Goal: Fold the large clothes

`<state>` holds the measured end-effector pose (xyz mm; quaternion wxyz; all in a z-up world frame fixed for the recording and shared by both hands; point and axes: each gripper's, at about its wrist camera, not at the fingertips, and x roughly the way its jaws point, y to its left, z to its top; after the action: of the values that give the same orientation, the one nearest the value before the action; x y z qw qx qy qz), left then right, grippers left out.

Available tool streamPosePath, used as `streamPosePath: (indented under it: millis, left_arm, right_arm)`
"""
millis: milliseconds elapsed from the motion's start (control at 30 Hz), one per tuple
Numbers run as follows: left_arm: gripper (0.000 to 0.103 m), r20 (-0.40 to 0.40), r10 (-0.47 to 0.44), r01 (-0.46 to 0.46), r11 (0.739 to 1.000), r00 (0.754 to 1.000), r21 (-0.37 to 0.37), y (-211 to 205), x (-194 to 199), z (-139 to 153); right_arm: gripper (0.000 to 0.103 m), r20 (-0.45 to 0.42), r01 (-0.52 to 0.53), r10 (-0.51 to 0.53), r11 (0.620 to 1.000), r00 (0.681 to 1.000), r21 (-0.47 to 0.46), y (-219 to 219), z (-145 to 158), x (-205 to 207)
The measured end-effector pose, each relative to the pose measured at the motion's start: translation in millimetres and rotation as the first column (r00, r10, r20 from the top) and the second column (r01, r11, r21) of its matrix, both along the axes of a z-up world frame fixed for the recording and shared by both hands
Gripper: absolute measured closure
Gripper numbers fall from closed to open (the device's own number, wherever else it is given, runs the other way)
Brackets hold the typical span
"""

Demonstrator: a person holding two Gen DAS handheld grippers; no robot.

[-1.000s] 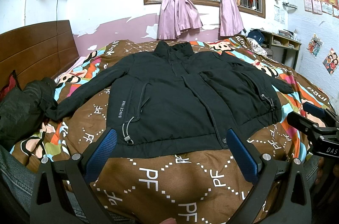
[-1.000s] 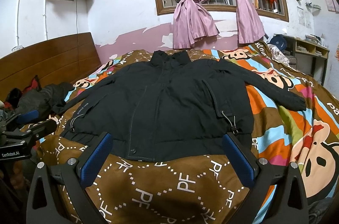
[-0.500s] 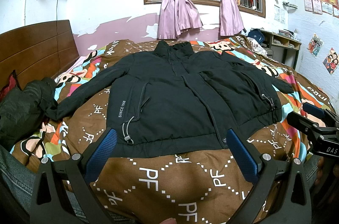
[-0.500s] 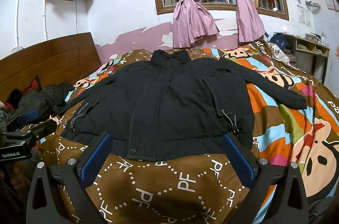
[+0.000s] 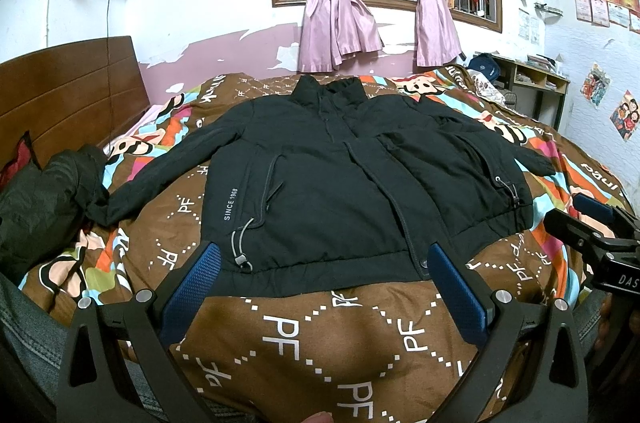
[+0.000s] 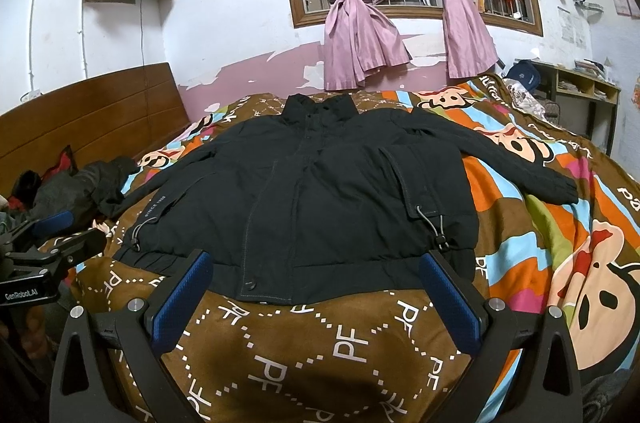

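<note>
A large black jacket (image 5: 340, 179) lies flat and face up on the bed, collar at the far side, both sleeves spread out; it also shows in the right wrist view (image 6: 320, 199). My left gripper (image 5: 324, 255) is open and empty, hovering just before the jacket's hem at its left half. My right gripper (image 6: 316, 267) is open and empty, just before the hem at its right half. Each gripper shows at the edge of the other's view.
The bed carries a brown and multicoloured cartoon blanket (image 5: 320, 343). A dark heap of clothes (image 5: 44, 199) lies at the left by the wooden headboard (image 5: 68, 91). A desk with shelves (image 5: 536, 83) stands at the far right. Pink curtains hang at the window.
</note>
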<state>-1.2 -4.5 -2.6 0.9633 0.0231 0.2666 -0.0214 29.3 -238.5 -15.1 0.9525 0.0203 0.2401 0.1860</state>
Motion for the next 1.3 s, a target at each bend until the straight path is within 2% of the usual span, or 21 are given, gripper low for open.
streamPosePath:
  millis: [600, 900, 1000, 1133, 1200, 1300]
  left_arm:
    - [0.002, -0.023, 0.015, -0.015, 1.000, 1.000, -0.003, 9.5, -0.2, -11.2]
    - [0.002, -0.029, 0.029, -0.030, 1.000, 0.999, -0.010, 11.3, 5.6, 6.0]
    - [0.002, -0.023, 0.028, -0.029, 0.999, 0.999, -0.019, 13.1, 11.6, 22.2]
    - [0.002, 0.026, -0.025, 0.027, 0.996, 0.999, -0.090, 17.0, 20.3, 56.0]
    - [0.002, 0.061, -0.021, 0.027, 0.995, 0.998, -0.093, 17.8, 22.3, 73.5]
    - [0.002, 0.084, -0.003, 0.008, 0.998, 0.996, -0.059, 16.7, 31.2, 103.5]
  right_arm:
    - [0.000, -0.003, 0.045, -0.045, 0.998, 0.999, 0.032, -12.4, 7.2, -2.7]
    - [0.000, -0.021, 0.082, -0.080, 0.991, 0.997, 0.104, -29.9, 22.8, 1.7]
    - [0.000, -0.035, 0.071, -0.068, 0.991, 0.997, 0.116, -37.2, 36.9, 5.9]
    - [0.000, -0.017, 0.089, -0.088, 0.983, 0.996, 0.159, -56.6, 69.9, 13.2]
    - [0.000, -0.010, 0.092, -0.092, 0.976, 0.996, 0.195, -71.0, 97.6, 22.2]
    - [0.000, -0.013, 0.069, -0.068, 0.974, 0.998, 0.216, -86.5, 145.0, 41.8]
